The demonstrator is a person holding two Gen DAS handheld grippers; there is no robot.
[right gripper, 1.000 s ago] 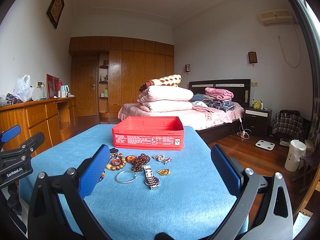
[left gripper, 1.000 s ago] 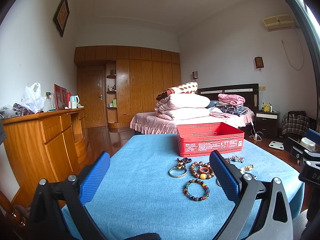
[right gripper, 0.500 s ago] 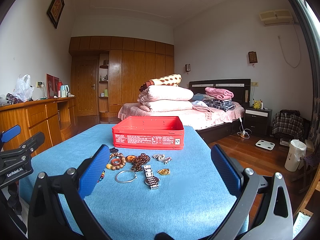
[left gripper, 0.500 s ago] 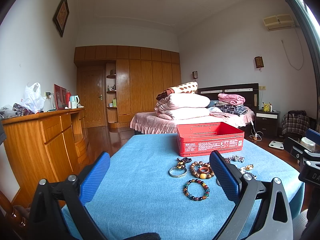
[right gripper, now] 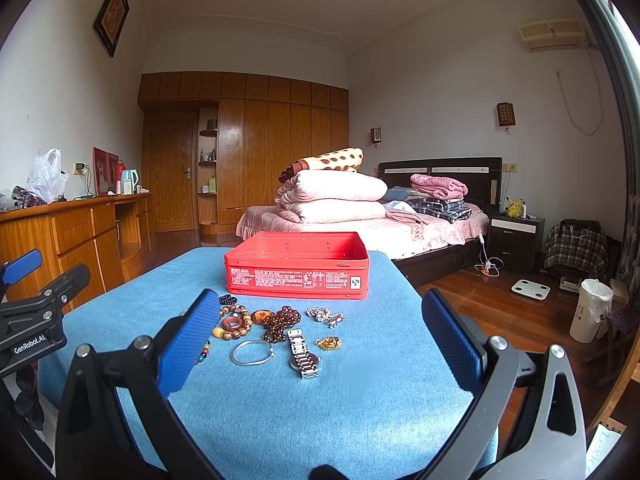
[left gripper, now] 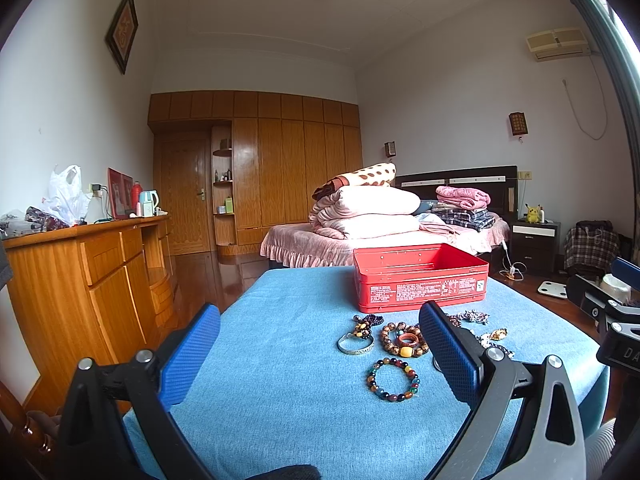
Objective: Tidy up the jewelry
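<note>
**Red tin waits behind scattered jewelry**

Blue cloth covers the table [right gripper: 360, 420]. Bracelets, a silver bangle [right gripper: 252, 353] and a watch [right gripper: 304, 354] lie just near of the open red tin [right gripper: 298, 276]. Left gripper [left gripper: 320, 350] and right gripper [right gripper: 320, 340] hover, both spread wide, empty.

A red tin [right gripper: 297, 266] stands open and upright on the counter, farthest ahead of the right gripper [right gripper: 320, 344]. Between tin and gripper the jewelry lies loose in a cluster: a steel watch [right gripper: 303, 354] flat and nearest, a thin silver bangle [right gripper: 252, 352] just left of it, a gold charm [right gripper: 329, 343] just right. Beyond them lie a wooden bead bracelet [right gripper: 234, 323] ringing a brown ring, dark red beads [right gripper: 282, 321], and a silver chain [right gripper: 325, 316]. A multicolored bracelet [left gripper: 393, 379] lies nearest the left gripper [left gripper: 320, 354].
</note>
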